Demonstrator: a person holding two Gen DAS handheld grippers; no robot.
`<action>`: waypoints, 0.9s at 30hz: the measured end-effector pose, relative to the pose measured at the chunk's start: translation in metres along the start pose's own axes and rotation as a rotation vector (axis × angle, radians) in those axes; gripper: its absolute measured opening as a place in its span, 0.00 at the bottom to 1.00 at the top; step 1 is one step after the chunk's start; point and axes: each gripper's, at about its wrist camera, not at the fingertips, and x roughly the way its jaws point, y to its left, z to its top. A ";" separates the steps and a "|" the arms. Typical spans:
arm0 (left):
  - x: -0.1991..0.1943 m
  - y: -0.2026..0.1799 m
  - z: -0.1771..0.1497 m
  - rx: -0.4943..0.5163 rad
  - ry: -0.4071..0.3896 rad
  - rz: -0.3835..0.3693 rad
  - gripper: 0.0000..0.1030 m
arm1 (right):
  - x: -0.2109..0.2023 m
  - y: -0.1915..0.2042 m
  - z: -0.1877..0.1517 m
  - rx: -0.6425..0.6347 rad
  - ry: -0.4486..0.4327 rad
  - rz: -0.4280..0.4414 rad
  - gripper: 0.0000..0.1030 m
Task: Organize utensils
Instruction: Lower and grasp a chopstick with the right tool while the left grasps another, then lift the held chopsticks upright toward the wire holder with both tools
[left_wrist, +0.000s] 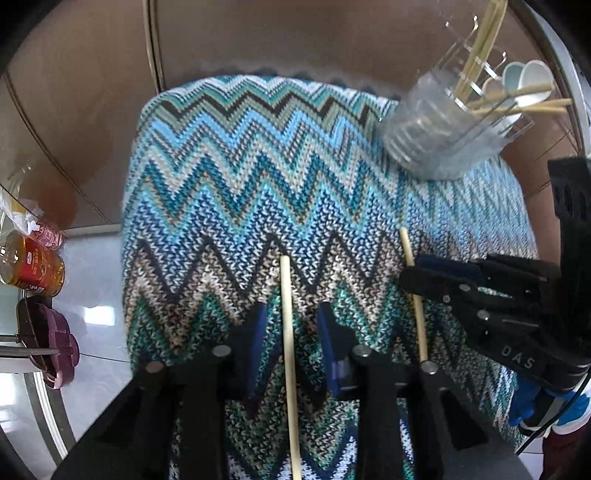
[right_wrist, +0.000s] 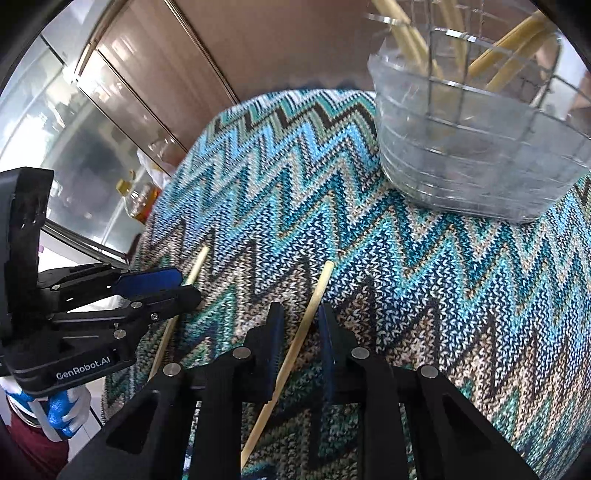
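Two bamboo chopsticks lie on a zigzag knitted cloth. My left gripper is open, its jaws on either side of one chopstick without touching it. My right gripper is open, straddling the other chopstick. In the left wrist view the right gripper shows over its chopstick. In the right wrist view the left gripper shows over its chopstick. A clear plastic utensil holder, also in the right wrist view, holds several chopsticks and pale spoons.
The cloth covers a small raised surface with edges dropping off at left and far side. Beyond its left edge stand a red-labelled jar and a purple object. Brown cabinet doors stand behind.
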 end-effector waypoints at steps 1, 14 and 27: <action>0.003 0.000 0.001 0.000 0.009 0.006 0.22 | 0.003 0.000 0.002 0.000 0.012 -0.001 0.17; 0.002 -0.003 0.000 -0.021 0.003 0.043 0.05 | 0.003 -0.005 0.002 0.042 0.022 0.047 0.08; -0.076 -0.016 -0.045 -0.027 -0.181 0.048 0.01 | -0.104 0.006 -0.054 -0.009 -0.259 0.189 0.05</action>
